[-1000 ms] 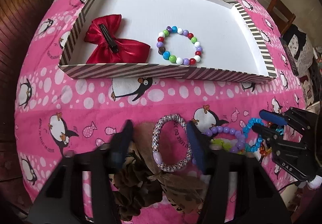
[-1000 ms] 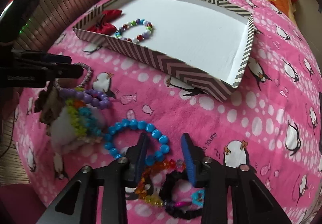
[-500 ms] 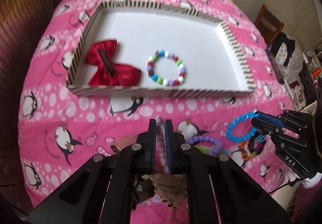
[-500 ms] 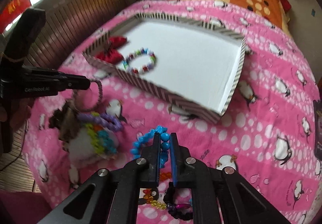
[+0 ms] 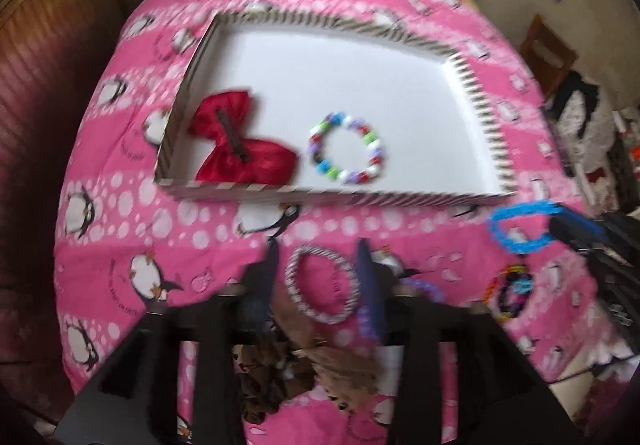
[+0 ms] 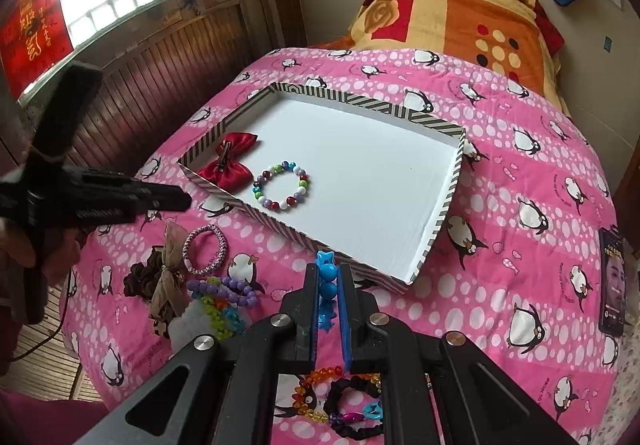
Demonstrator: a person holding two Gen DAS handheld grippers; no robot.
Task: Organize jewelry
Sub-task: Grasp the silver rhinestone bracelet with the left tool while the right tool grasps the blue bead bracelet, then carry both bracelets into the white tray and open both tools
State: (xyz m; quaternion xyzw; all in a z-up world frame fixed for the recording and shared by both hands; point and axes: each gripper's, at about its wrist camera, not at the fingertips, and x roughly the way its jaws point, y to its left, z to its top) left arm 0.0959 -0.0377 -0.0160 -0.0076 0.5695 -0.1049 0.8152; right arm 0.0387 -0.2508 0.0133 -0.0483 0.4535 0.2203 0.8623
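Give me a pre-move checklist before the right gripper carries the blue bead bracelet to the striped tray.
1. Right gripper shut on blue bead bracelet: ok.
2. Bracelet lifted off pink penguin bedspread: ok, left view shows it hanging.
3. Bare white floor in striped cardboard tray: ok.
4. Red satin bow clip and multicolour bead bracelet clear of drop spot: ok.
5. Left gripper out of path: ok, open over woven band.
6. Grip security: cannot tell.

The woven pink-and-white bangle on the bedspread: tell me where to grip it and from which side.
Pinch one side of the hoop, probably the arc nearest the tray. The woven pink-and-white bangle lies flat, so come straight down with one finger inside the ring, one outside. Its other side touches the brown bow. The left gripper is open, its fingers either side of the bangle.
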